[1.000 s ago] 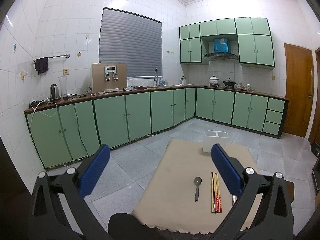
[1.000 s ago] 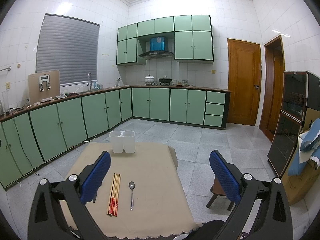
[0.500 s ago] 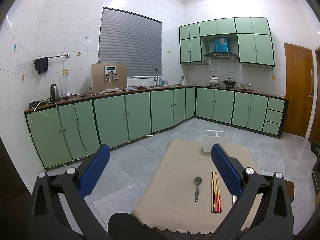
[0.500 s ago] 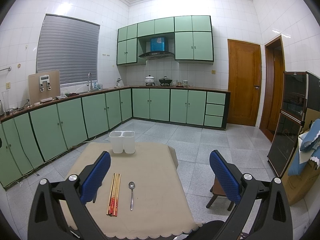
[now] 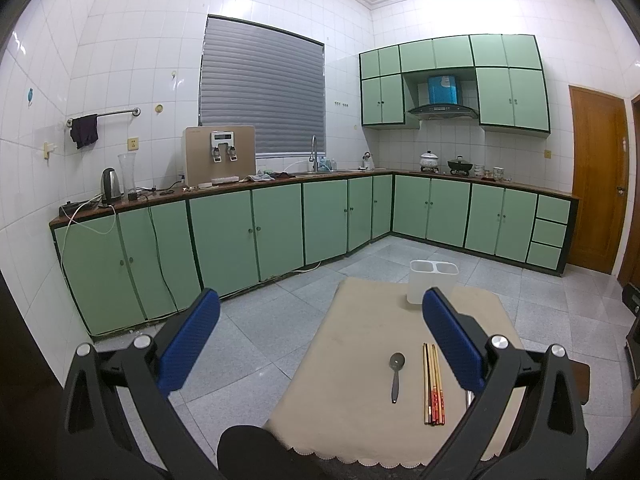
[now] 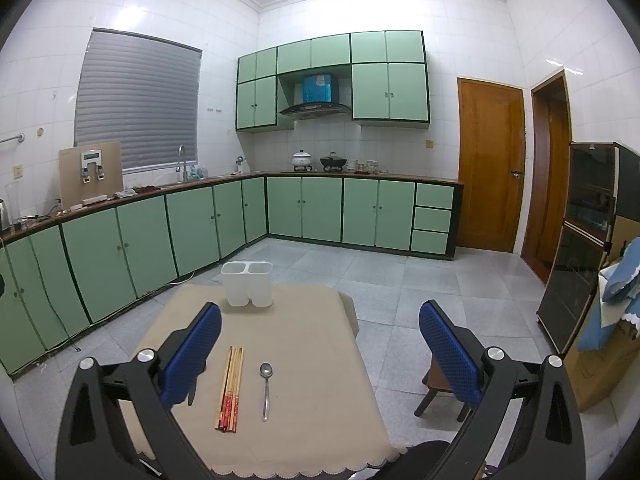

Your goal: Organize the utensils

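A beige-clothed table [image 5: 360, 320] holds a dark-handled spoon [image 5: 396, 372] and a bundle of chopsticks [image 5: 432, 384] side by side. A white two-compartment holder [image 5: 432, 282] stands upright at the far edge. My left gripper [image 5: 320, 296] hovers open and empty above the table's near left side. In the right wrist view the chopsticks [image 6: 230, 388] lie left of a silver spoon [image 6: 265, 388], with the holder [image 6: 247, 284] beyond them. My right gripper [image 6: 320, 308] is open and empty over the near right side. Its left finger [image 6: 192, 344] partly hides the dark spoon.
Green floor cabinets [image 5: 240, 232] line the left and far walls across a tiled floor. A small wooden stool [image 6: 440, 392] stands at the table's right side. A dark glass cabinet [image 6: 580, 240] and a cardboard box stand farther right.
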{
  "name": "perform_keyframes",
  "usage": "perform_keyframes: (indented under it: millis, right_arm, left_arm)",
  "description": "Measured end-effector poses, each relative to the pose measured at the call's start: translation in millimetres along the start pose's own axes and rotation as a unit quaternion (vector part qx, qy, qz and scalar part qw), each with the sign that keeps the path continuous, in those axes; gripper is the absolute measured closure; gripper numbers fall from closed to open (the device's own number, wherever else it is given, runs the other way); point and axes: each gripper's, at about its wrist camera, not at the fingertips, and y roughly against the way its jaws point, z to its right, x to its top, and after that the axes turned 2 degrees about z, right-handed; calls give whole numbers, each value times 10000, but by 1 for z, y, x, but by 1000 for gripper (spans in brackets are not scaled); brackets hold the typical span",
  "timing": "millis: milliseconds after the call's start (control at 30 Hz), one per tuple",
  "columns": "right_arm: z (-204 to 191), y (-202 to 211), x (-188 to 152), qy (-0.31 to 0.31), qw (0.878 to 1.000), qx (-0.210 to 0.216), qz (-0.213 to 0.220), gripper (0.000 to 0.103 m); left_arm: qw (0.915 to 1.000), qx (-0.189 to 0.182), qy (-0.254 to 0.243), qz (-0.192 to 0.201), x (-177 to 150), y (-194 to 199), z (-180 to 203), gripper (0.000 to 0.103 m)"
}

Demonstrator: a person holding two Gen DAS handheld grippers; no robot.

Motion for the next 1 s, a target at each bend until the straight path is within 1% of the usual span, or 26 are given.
perform_keyframes:
  millis: [367,433,500,567,633,733,800,833,867,933,1000]
  right_arm:
    - [2,-5,-4,-10,10000,94,-31,6]
    - [1,-10,-7,-3,9998,157,-98,6]
    - [1,-20,-13,26,9994,261,-211,6]
    - [-3,-33,-24,100,9987,308,-383,6]
    - [-6,-56,-41,133,9964,443,-713,7]
    - [-12,-91,-68,199,9900,619,-1250,23]
    - [-18,-117,-90,240,9838,751,-1611,29]
    - [-20,-127,-99,250,9808,837,-1743,34]
    - [-23,-138,-109,244,9773,934,-1887,37]
    - [-29,-156,-127,249,9723,1046,-2074,40]
    - [-33,-171,-141,228,9682,1152,-2209,42]
  left_arm:
    - [10000,-6,-21,-66,-3,-4,-1,5]
    - [9997,-112,-46,-213,-8,-13,1,5]
    - [9984,-310,-17,-465,-15,-29,2,5]
    - [9943,-637,-63,-852,-32,-50,6,5]
    - [9889,-868,-172,-1194,-52,-72,12,5]
    - [9806,-1037,-256,-1643,-82,-103,20,5]
    - [9761,-1095,-283,-1856,-98,-121,23,5]
    - [9714,-1210,-281,-2025,-109,-133,26,5]
    - [9687,-1278,-267,-2111,-118,-139,28,5]
    - [9616,-1402,-282,-2344,-136,-158,33,5]
    - [9572,-1555,-274,-2426,-148,-173,38,5]
